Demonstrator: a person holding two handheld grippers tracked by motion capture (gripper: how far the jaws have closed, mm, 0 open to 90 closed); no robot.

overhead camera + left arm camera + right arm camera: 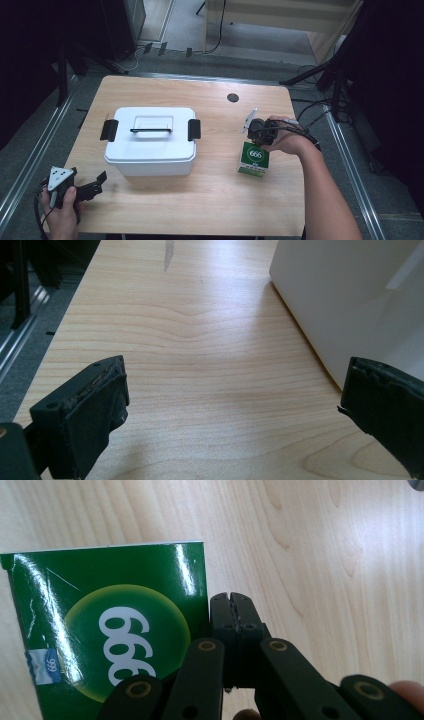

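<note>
Two claws here: right claw [230,600] pinched together, empty, touching the edge of the green 666 carton [107,625] lying flat on the surface [210,190]; left claw [230,405] spread apart near the white lidded box [149,142]. Might just shove the carton sideways.

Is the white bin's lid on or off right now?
On. The lid sits flat on the white bin, handle folded down.
</note>
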